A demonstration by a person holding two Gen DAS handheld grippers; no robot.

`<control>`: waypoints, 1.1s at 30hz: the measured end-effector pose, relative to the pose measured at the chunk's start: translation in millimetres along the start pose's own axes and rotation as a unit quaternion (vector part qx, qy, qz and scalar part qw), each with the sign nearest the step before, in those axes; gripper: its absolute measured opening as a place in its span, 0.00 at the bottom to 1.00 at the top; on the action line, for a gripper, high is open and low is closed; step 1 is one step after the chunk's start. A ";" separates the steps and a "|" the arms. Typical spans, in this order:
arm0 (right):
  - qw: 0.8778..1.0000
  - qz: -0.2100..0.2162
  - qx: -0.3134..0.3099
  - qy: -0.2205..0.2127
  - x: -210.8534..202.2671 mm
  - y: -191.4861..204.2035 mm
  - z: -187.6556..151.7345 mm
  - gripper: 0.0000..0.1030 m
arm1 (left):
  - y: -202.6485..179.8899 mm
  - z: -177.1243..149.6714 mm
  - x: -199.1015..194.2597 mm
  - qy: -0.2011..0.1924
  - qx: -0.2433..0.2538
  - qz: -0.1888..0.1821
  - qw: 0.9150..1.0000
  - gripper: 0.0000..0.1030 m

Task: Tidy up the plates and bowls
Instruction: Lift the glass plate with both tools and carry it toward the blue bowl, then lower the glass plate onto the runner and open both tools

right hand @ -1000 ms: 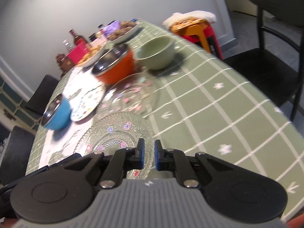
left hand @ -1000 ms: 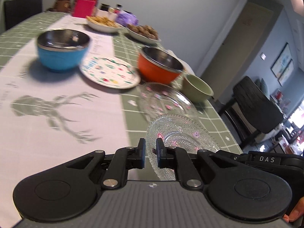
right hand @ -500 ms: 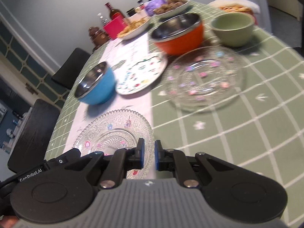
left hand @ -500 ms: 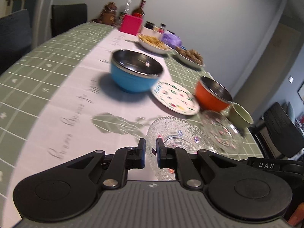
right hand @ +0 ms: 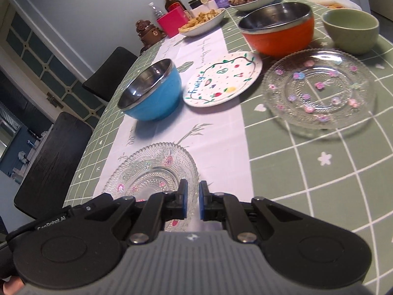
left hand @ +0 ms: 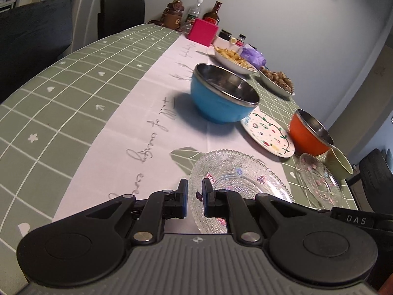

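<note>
Both grippers, left gripper and right gripper, pinch the beaded clear glass plate at its six-o'clock rim over the white runner, so uneven pull could slip it.

Dim, soft indoor light; strong fisheye bending at edges, slight blur.

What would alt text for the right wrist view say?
The right gripper pinches the near rim of a clear glass plate over a white runner. Beyond sit a blue bowl, a "Fruity" plate, an orange bowl and another glass plate.
</note>
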State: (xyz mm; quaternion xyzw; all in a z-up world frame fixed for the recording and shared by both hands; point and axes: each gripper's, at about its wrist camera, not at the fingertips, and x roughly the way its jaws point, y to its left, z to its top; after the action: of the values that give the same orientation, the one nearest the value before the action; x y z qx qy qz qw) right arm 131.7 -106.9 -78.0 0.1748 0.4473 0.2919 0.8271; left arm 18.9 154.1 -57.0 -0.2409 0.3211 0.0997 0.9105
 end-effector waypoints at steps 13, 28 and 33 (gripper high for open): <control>1.000 -0.009 -0.020 0.007 9.3 -1.3 -7.4 0.07 | 3.6 -8.4 10.4 0.018 0.002 0.015 1.000 0.15; 0.995 -0.028 -0.085 -0.043 -7.3 12.0 -5.8 0.13 | -11.9 -5.5 -5.7 -0.047 0.052 0.037 0.997 0.36; 0.988 -0.064 -0.123 -0.073 -27.1 20.5 -1.0 0.29 | -30.6 -2.3 -13.0 -0.073 0.077 0.023 0.994 0.49</control>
State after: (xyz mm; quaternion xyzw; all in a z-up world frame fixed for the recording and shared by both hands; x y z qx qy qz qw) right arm 112.5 -108.4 -50.0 0.0638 0.3568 0.2778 0.8897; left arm 17.8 126.1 -38.9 -0.1551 0.2660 0.1125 0.9448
